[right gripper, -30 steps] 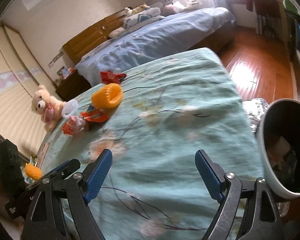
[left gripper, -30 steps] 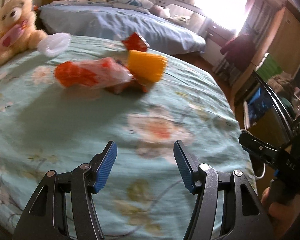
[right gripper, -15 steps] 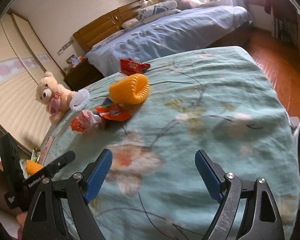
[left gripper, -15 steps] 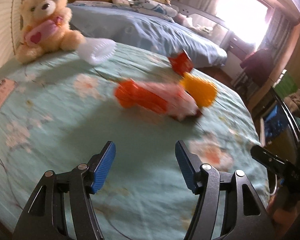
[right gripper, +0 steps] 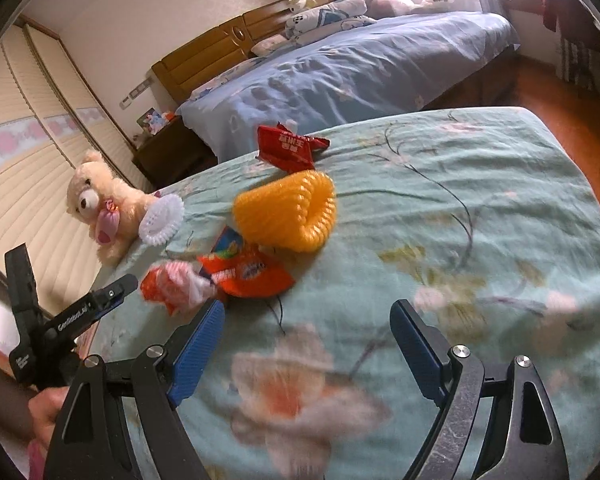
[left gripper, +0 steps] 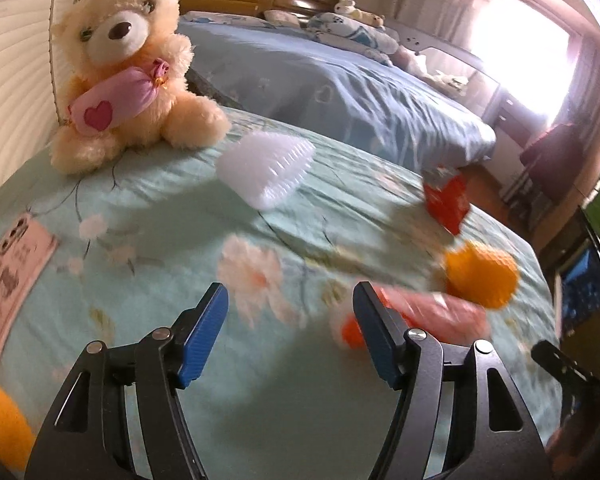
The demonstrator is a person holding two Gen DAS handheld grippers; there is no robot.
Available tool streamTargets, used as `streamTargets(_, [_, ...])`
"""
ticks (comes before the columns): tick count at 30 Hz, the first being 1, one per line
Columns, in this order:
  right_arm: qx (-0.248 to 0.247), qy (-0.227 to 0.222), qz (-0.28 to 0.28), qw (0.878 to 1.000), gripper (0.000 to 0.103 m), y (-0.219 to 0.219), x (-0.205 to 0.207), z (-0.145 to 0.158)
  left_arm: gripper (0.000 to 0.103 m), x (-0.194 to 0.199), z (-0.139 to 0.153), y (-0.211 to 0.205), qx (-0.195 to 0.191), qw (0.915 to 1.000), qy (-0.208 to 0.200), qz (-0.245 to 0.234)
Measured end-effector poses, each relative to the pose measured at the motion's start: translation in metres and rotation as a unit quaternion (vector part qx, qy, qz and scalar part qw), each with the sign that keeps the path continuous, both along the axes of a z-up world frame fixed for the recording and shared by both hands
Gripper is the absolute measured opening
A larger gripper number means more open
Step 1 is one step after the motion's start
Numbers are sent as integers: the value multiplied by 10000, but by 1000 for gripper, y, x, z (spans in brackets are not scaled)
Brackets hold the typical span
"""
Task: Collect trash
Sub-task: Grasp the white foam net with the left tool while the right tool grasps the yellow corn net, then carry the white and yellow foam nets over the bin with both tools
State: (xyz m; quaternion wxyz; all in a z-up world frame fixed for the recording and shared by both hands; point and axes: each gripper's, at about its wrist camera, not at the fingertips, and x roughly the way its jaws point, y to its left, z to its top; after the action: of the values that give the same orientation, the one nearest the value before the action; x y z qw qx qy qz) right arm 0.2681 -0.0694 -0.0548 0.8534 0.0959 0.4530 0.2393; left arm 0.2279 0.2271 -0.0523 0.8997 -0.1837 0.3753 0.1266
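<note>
Left wrist view: left gripper [left gripper: 290, 330] low over the pale green flowered bedspread [left gripper: 148, 216], blue-padded fingers [left gripper: 202, 338] apart and opening, only bedspread between them. Just behind the right-hand finger, a blurred crumpled orange and white plastic wrapper [left gripper: 432, 314], not gripped. Beyond it, an orange foam fruit net sleeve [left gripper: 482, 278], and farther back a red foil snack packet [left gripper: 446, 202]. Near the middle, a white foam fruit net [left gripper: 266, 170], lying close to a cream plush teddy bear with a pink heart pillow [left gripper: 128, 68] seated at the bedspread's far left edge. At the left, a pink printed label [left gripper: 8, 276] on the fabric. Behind, a second bed under a blue cover [left gripper: 340, 92].

Right wrist view: right gripper [right gripper: 306, 346] above the same bedspread [right gripper: 480, 208], fingers [right gripper: 198, 350] spread wide with nothing between. Just past the left-hand finger, the crumpled wrapper [right gripper: 176, 284] touching a flat orange snack packet with a blue corner [right gripper: 246, 270]. Orange net sleeve [right gripper: 286, 212] beyond that, red packet [right gripper: 290, 148] behind it. White net [right gripper: 162, 220] against the teddy bear [right gripper: 104, 208]. At the far left, the other gripper's black frame [right gripper: 60, 320] with a hand [right gripper: 44, 408] below it.
</note>
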Motion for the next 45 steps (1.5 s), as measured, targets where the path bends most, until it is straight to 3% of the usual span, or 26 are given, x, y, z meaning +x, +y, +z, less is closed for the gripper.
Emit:
streamTargets(13, [12, 58, -15, 10000, 86, 22, 48, -15, 66, 70, -8, 26, 701, 9973, 151, 185])
streamTargets(14, [12, 56, -21, 10000, 86, 23, 50, -16, 64, 74, -11, 28, 728, 9971, 161, 172])
streamTargets(15, [8, 49, -30, 10000, 84, 23, 52, -17, 51, 77, -12, 27, 723, 9972, 166, 129])
streamTargets(16, [-4, 27, -28, 10000, 79, 24, 54, -18, 31, 79, -14, 27, 684, 9974, 200, 52])
streamTargets(18, [-95, -16, -26, 10000, 58, 26, 56, -19, 18, 84, -18, 25, 620, 9976, 306, -67])
streamTargets(19, [-112, -11, -14, 9999, 44, 27, 56, -21, 16, 84, -19, 24, 647, 9974, 301, -83])
streamTargets(21, [-22, 6, 60, 10000, 29, 25, 56, -22, 13, 81, -15, 20, 682, 9973, 228, -136])
streamTargets(24, [-79, -142, 76, 9998, 20, 23, 51, -18, 11, 73, -11, 15, 626, 9977, 144, -193])
streamTargets(36, [70, -102, -98, 9999, 13, -25, 16, -7, 11, 19, -10, -49, -137, 9976, -7, -679])
streamTargets(45, [43, -205, -420, 9989, 13, -78, -12, 6, 11, -2, 13, -117, -204, 9923, -253, -1193])
